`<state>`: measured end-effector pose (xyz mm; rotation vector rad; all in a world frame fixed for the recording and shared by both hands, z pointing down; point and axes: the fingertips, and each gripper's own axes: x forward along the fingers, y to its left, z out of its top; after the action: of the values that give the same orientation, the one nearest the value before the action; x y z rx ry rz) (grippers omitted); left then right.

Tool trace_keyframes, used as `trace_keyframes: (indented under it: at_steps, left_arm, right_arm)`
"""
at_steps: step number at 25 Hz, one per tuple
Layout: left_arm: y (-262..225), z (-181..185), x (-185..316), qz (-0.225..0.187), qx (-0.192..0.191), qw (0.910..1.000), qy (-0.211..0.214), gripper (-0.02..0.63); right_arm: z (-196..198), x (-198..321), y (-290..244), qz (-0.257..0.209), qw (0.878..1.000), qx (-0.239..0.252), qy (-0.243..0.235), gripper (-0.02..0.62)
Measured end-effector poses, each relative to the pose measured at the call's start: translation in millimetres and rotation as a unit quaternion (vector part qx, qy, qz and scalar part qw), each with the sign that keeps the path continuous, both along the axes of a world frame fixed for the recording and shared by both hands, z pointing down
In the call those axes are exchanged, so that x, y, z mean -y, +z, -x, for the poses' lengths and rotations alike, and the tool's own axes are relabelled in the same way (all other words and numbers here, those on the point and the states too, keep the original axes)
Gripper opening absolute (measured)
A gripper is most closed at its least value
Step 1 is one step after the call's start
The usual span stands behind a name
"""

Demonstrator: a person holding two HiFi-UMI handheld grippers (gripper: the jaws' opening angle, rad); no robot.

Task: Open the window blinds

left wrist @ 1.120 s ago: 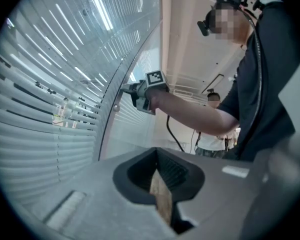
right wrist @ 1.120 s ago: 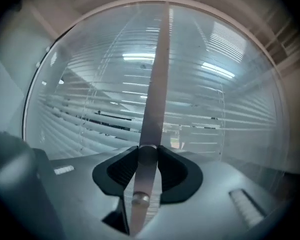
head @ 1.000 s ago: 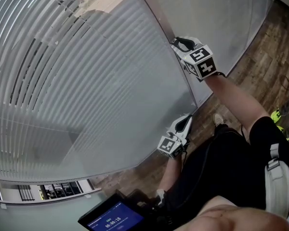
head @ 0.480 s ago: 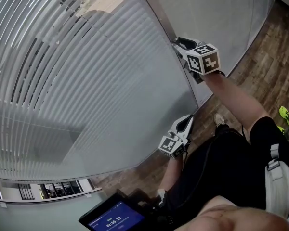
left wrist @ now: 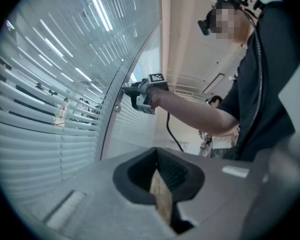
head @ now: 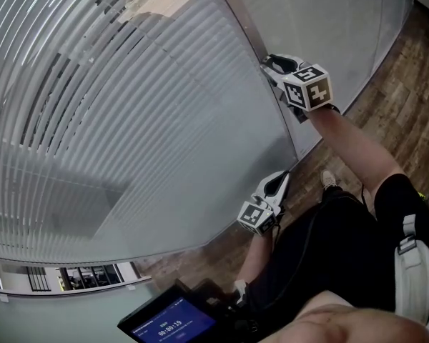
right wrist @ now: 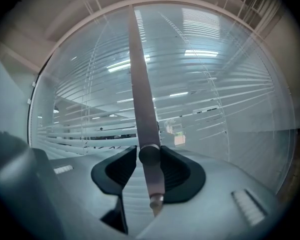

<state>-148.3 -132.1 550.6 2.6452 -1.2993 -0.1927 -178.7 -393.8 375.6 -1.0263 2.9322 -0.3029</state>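
Observation:
Grey slatted blinds [head: 129, 106] hang behind a glass pane, their slats part tilted with dark gaps between them. A thin grey wand [right wrist: 142, 109] with a round knob [right wrist: 149, 155] runs down beside the window's upright frame [head: 247, 20]. My right gripper [head: 272, 64] points level at it; the knob sits between the pads and touches both while the jaws are opening. The left gripper view shows that same right gripper [left wrist: 126, 90] at the frame. My left gripper [head: 277, 179] hangs lower, near the pane's bottom corner, with nothing in it and only a narrow slit between its pads [left wrist: 162, 184].
A wooden floor [head: 386, 98] runs along the glass wall. A second glass pane [head: 322, 20] stands right of the frame. A tablet with a blue screen [head: 173, 320] sits at my front, by the sill [head: 64, 291]. Another person [left wrist: 210, 134] stands far off.
My right gripper has rolled around the wand, its marker cube turning. The slats have tilted, and more dark gaps show across the blinds. The left gripper has stayed put.

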Motion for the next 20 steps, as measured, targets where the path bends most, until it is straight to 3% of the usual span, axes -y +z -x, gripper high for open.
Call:
trace_keyframes:
  at_steps: [4, 11, 16, 20]
  left_arm:
    - [-6.0, 2.1, -0.4, -0.007, 0.003, 1.0000, -0.003, 0.002]
    - [-13.5, 9.4, -9.2, -0.015, 0.006, 0.9999, -0.005, 0.002]
    - [-16.8, 12.7, -18.5, -0.021, 0.005, 0.9998, -0.002, 0.002]
    - [-21.7, 12.5, -26.2, -0.028, 0.003, 0.9996, 0.002, 0.002]
  right_arm:
    - [3.9, -6.8, -2.5, -0.015, 1.000, -0.004, -0.008, 0.192]
    - [-6.3, -29.9, -8.2, -0.047, 0.999, -0.002, -0.013, 0.224]
    - [-20.5, -55.9, -3.9, -0.086, 0.996, -0.004, -0.019, 0.224]
    - [-25.7, -93.8, 7.0, -0.112, 0.992, -0.005, -0.056, 0.170]
